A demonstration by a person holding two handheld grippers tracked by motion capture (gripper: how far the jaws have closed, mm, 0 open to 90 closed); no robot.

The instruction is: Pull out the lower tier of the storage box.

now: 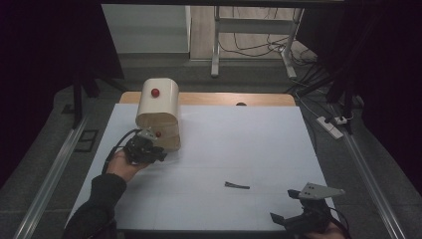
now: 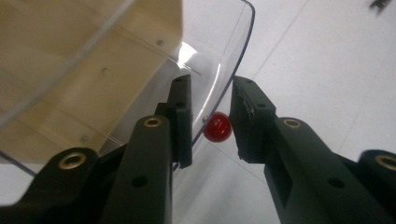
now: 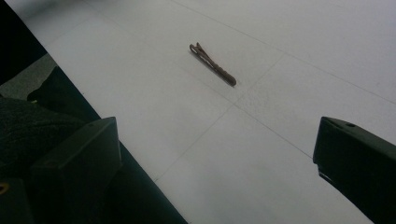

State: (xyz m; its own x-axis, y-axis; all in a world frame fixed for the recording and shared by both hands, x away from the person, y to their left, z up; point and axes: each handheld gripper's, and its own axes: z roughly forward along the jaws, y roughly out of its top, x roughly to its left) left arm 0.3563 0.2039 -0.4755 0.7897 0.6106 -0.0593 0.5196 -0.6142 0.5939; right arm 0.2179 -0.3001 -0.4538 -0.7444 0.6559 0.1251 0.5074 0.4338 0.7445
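A cream, round-topped box (image 1: pixel 160 107) stands at the table's back left, with one red knob (image 1: pixel 155 92) high on it and a second red knob (image 1: pixel 158 134) low on its clear curved lid (image 2: pixel 224 56). My left gripper (image 1: pixel 149 145) reaches that lower knob. In the left gripper view the red knob (image 2: pixel 217 127) sits between the jaws of the left gripper (image 2: pixel 212 88); the right jaw is against it and a narrow gap shows at the left jaw. My right gripper (image 1: pixel 284 205) rests open near the front right edge, with nothing between its jaws (image 3: pixel 217 140).
A small brown clip (image 1: pixel 236 185) (image 3: pixel 212 64) lies flat on the white table (image 1: pixel 249 139), in front of the right gripper. A person's dark sleeve (image 1: pixel 97 199) comes in at the lower left. Cables and a power strip (image 1: pixel 332 127) lie on the floor to the right.
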